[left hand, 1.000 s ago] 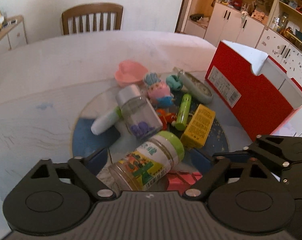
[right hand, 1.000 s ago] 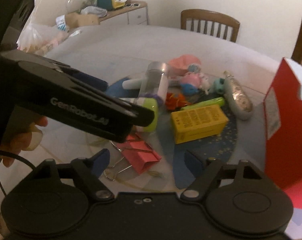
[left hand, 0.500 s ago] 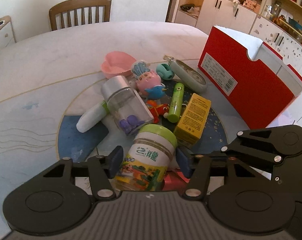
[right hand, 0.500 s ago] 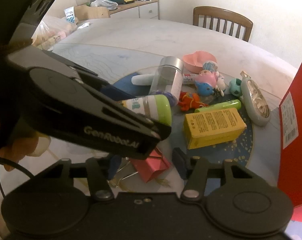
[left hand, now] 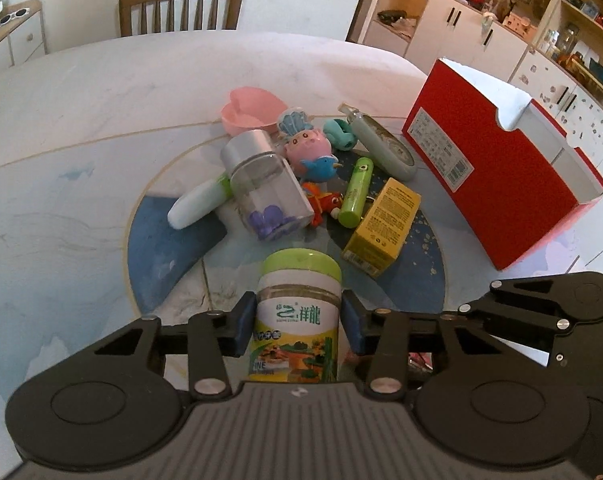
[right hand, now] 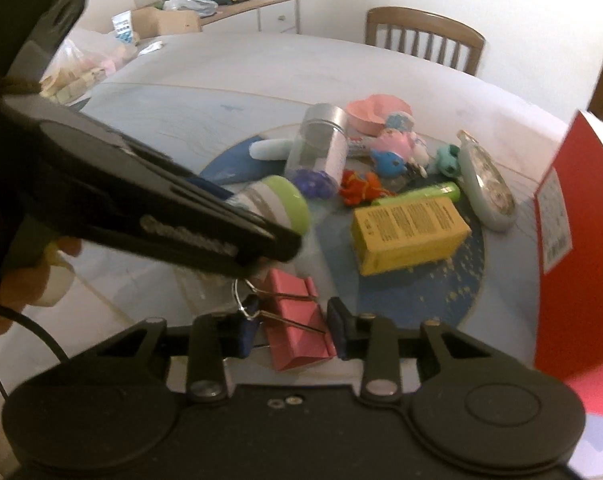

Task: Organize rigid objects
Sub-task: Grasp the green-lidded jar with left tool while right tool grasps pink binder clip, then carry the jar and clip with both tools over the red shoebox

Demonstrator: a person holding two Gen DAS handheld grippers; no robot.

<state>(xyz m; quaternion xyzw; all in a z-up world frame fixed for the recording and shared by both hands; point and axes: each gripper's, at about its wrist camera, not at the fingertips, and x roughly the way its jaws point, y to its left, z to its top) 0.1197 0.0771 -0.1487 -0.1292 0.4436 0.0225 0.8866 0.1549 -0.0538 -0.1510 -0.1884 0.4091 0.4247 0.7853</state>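
A jar with a green lid [left hand: 299, 292] and a printed label lies along my left gripper [left hand: 297, 322], lid pointing away. The jaws are closing, and both blue pads sit against the jar's sides. In the right wrist view the same jar [right hand: 289, 206] pokes out past the left gripper's black finger [right hand: 205, 228]. A pink binder clip [right hand: 297, 340] lies on the table between the closing jaws of my right gripper [right hand: 291, 330]. Its right pad is at the clip's edge. Its left pad is at the wire handle, a sliver short of the body.
A pile lies on the round blue mat [left hand: 169, 248]: a clear jar [left hand: 261, 184], a yellow box [left hand: 381, 224], a green tube [left hand: 355, 192], a white tube [left hand: 197, 204], small toys and a pink bowl [left hand: 251, 110]. An open red box [left hand: 497, 184] stands to the right. A chair [left hand: 181, 6] is behind the table.
Both grippers' jaws have narrowed from wide apart. The green-lidded jar has swung from tilted to straight between the left pads. The right gripper has come down around the pink binder clip.
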